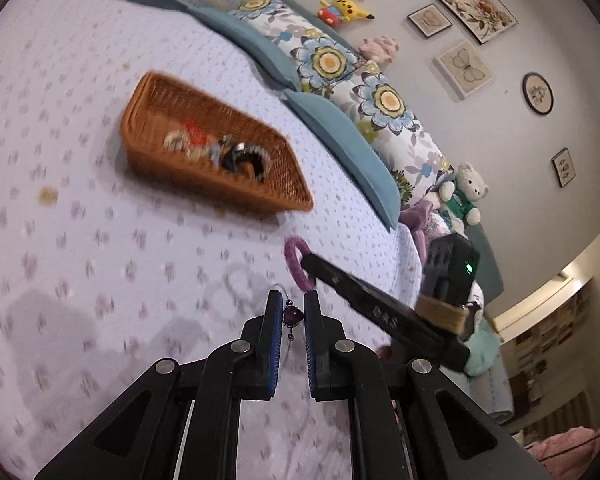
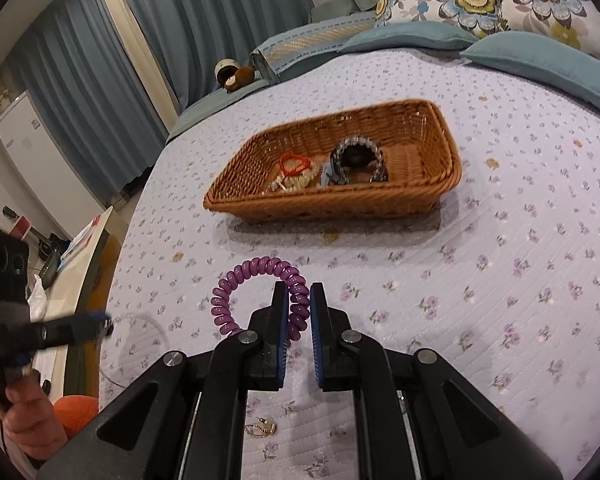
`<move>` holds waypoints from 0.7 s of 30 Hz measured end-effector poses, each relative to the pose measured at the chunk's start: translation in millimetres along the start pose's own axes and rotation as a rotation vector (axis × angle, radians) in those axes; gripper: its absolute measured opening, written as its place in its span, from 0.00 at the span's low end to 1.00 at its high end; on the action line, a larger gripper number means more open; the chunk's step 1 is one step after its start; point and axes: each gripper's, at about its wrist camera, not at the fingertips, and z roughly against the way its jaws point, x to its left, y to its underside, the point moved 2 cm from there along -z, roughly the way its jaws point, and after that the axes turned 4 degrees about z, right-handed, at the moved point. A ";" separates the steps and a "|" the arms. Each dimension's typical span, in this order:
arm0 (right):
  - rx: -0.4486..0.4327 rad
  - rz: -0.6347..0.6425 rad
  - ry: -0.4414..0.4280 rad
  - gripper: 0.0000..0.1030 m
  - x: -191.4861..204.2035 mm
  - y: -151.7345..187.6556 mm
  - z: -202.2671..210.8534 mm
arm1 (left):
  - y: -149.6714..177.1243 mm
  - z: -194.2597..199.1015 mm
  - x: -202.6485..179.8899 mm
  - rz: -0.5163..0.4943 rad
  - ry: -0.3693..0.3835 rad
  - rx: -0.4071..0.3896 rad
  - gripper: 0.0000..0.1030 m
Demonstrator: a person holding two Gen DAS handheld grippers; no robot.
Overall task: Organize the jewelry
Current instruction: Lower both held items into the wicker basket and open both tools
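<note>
Both grippers are carrying jewelry above the bed (image 2: 500,280): the left gripper (image 1: 292,312) pinches a thin wire bangle with a purple heart (image 1: 293,315), and the right gripper (image 2: 299,304) squeezes a purple coil bracelet (image 2: 256,280). I think the step now is bringing them to the basket (image 2: 440,196), which sits well ahead with other pieces inside, so next each gripper needs to go over the near rim and let go. The bed has lots of open room, though a small gold piece (image 2: 262,428) lies on the cover below the right gripper.
</note>
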 end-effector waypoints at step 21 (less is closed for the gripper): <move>0.051 0.028 0.269 0.12 -73.0 -137.2 -116.5 | -164.8 -134.7 39.1 -0.240 -0.507 -0.103 0.10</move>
